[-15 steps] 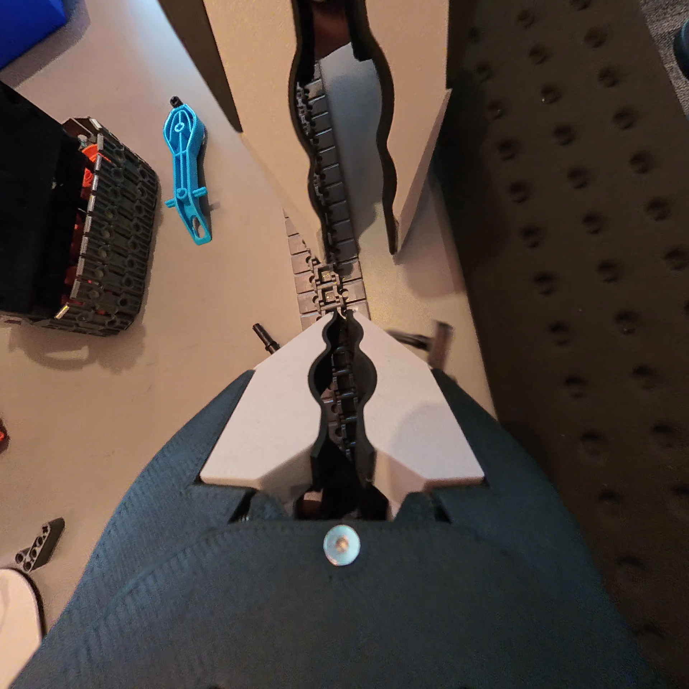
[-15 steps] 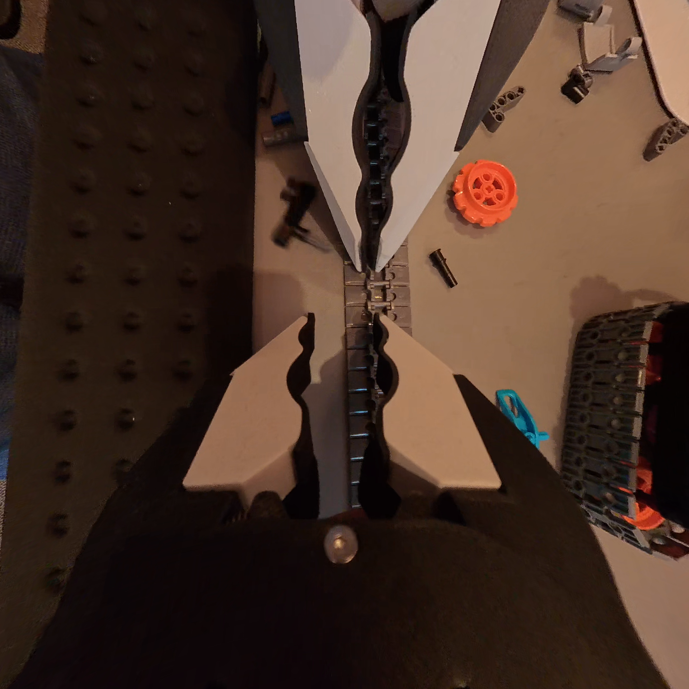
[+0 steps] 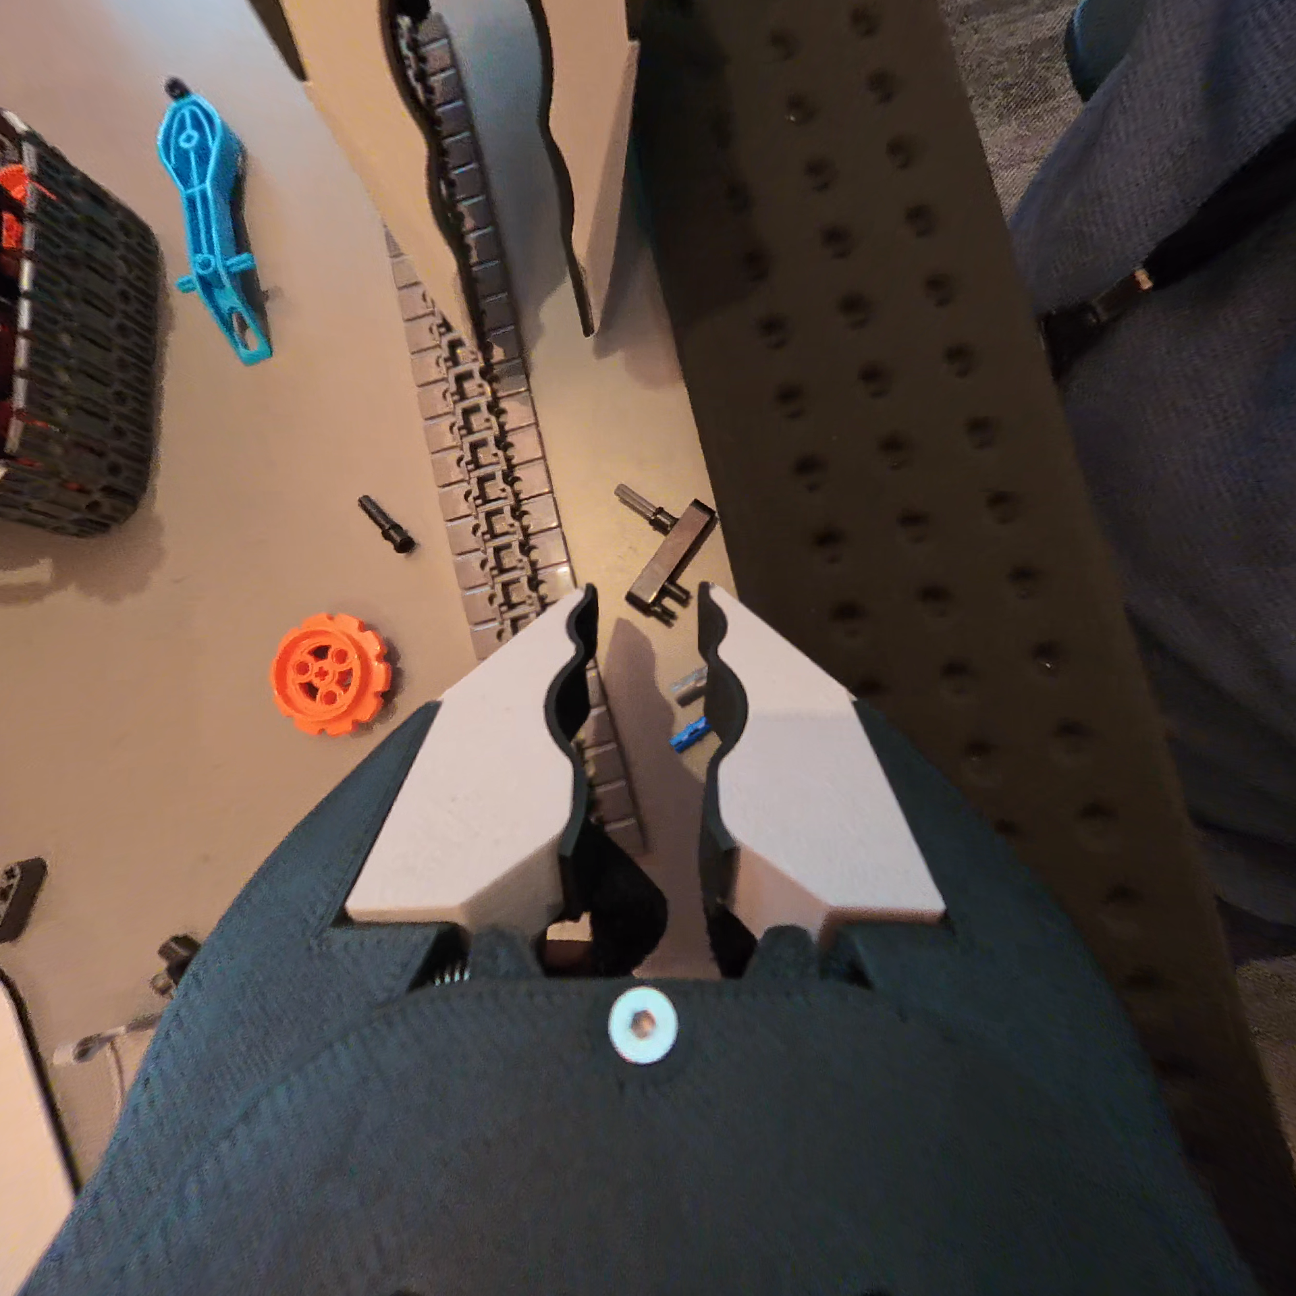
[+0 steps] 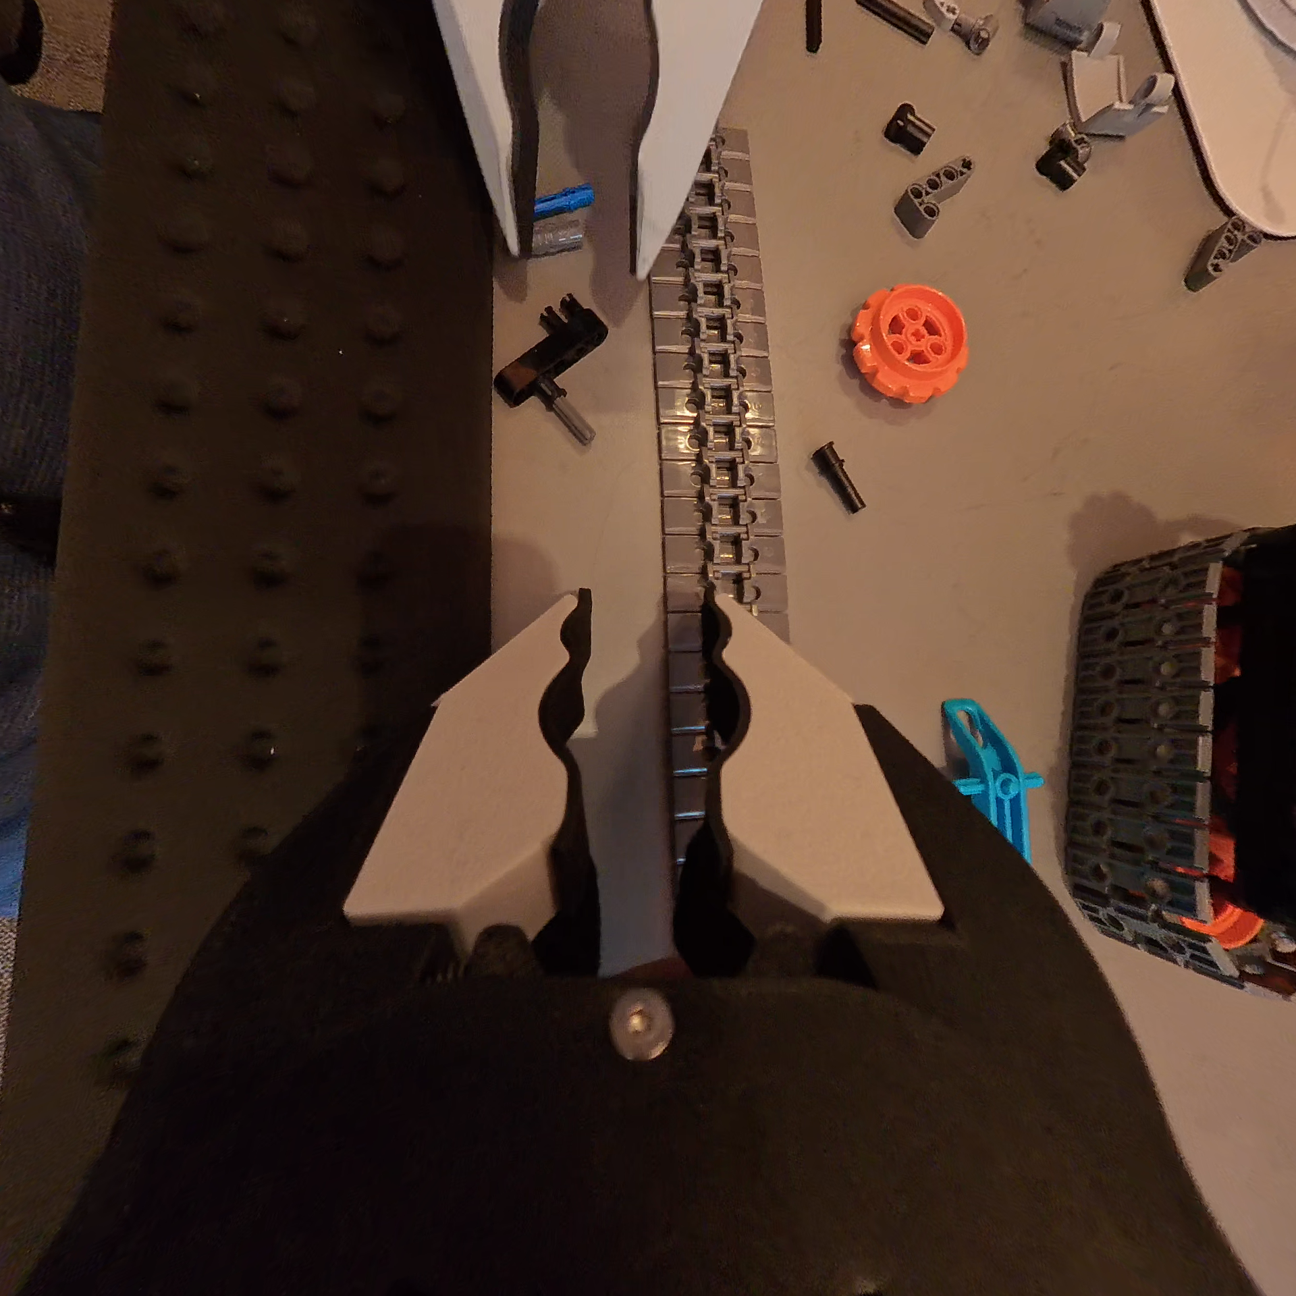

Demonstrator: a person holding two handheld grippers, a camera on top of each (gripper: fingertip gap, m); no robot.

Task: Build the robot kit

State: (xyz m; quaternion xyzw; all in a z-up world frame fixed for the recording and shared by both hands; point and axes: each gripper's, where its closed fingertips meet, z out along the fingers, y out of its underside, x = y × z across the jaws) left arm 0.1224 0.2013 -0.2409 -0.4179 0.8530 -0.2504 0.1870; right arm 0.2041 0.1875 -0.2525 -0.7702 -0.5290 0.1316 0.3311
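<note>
— How are the grippers built?
— On the left gripper (image 3: 649,603) and right gripper (image 4: 649,603), pale grey wedge fingers (image 3: 484,778) with wavy black inner pads are mounted on dark textured bodies.
— Fastened how?
— One silver screw (image 4: 639,1027) is seen.

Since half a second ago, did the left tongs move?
Yes. The left tongs have opened, let go of the grey track strip and pulled back along it, toward the orange wheel.
</note>
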